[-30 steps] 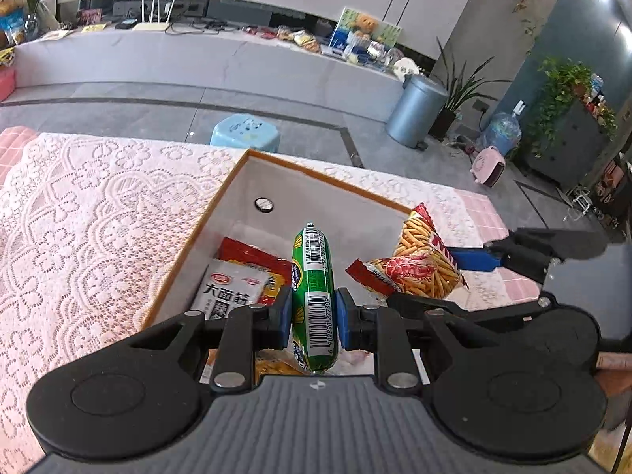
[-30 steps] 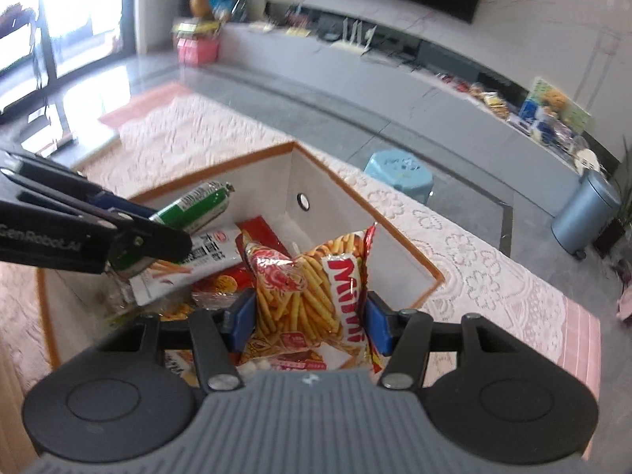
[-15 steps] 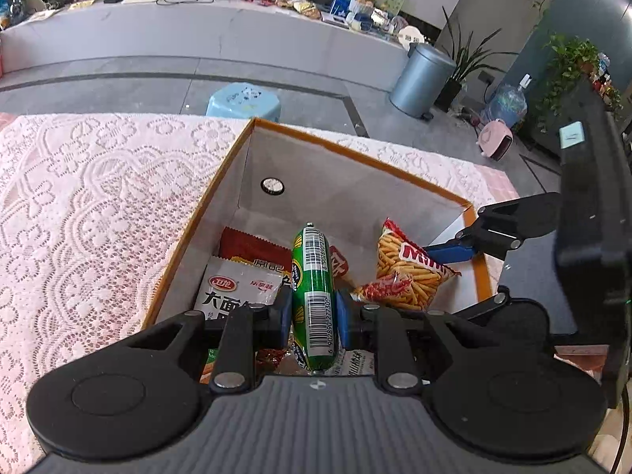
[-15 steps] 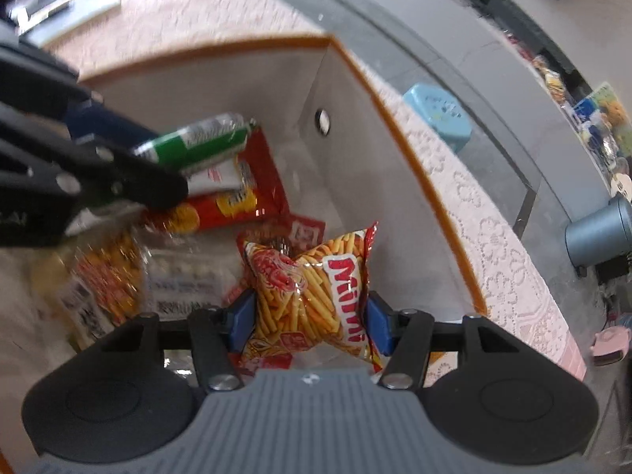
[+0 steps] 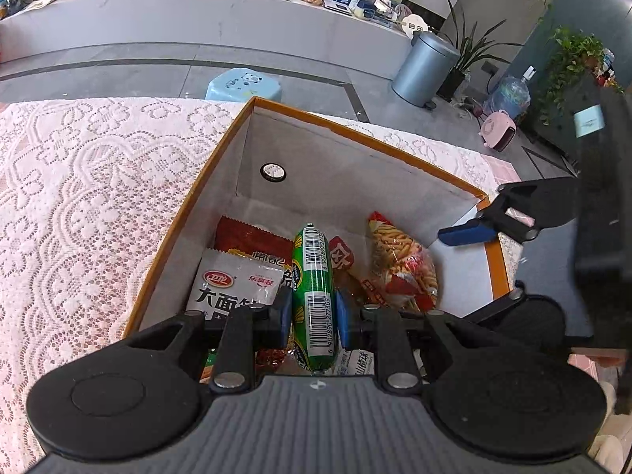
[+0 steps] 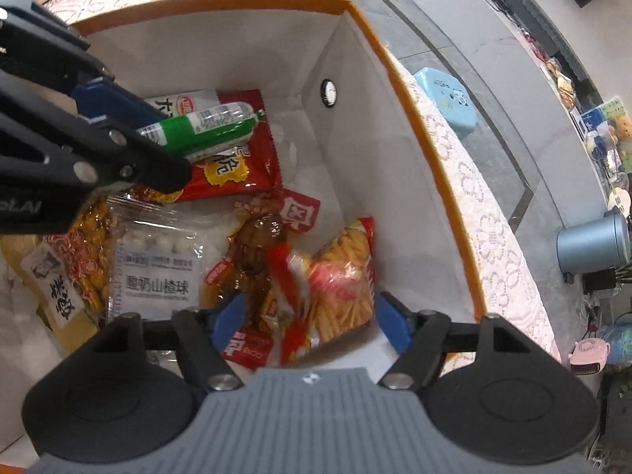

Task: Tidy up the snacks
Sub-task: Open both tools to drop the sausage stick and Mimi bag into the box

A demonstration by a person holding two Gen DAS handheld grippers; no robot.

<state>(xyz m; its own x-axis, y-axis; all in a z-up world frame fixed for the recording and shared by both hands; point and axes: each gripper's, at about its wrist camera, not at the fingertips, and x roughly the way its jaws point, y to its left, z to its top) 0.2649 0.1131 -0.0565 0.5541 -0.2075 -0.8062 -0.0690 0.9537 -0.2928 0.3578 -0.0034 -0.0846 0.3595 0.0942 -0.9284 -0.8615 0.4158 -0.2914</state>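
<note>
An orange-rimmed box (image 5: 355, 128) with white inner walls (image 6: 414, 205) holds several snack packets. My left gripper (image 5: 314, 318) is shut on a green sausage stick (image 5: 314, 296) and holds it above the box's contents; the stick also shows in the right wrist view (image 6: 205, 130). My right gripper (image 6: 312, 322) is open inside the box, its blue pads either side of a bag of fries-shaped snacks (image 6: 339, 280) that lies loose on the pile. That bag lies at the box's right in the left wrist view (image 5: 403, 264).
In the box lie a red chip packet (image 6: 237, 162), a white hawthorn-ball packet (image 6: 158, 272), a white noodle packet (image 5: 233, 284) and a yellow packet (image 6: 67, 268). The box stands on a pink lace tablecloth (image 5: 79, 197). A blue stool (image 5: 245, 85) and a grey bin (image 5: 424, 67) stand on the floor beyond.
My right gripper has lowered into the box, opened and let go of the fries bag, which now lies on the pile. My left gripper has come lower over the box, holding the sausage.
</note>
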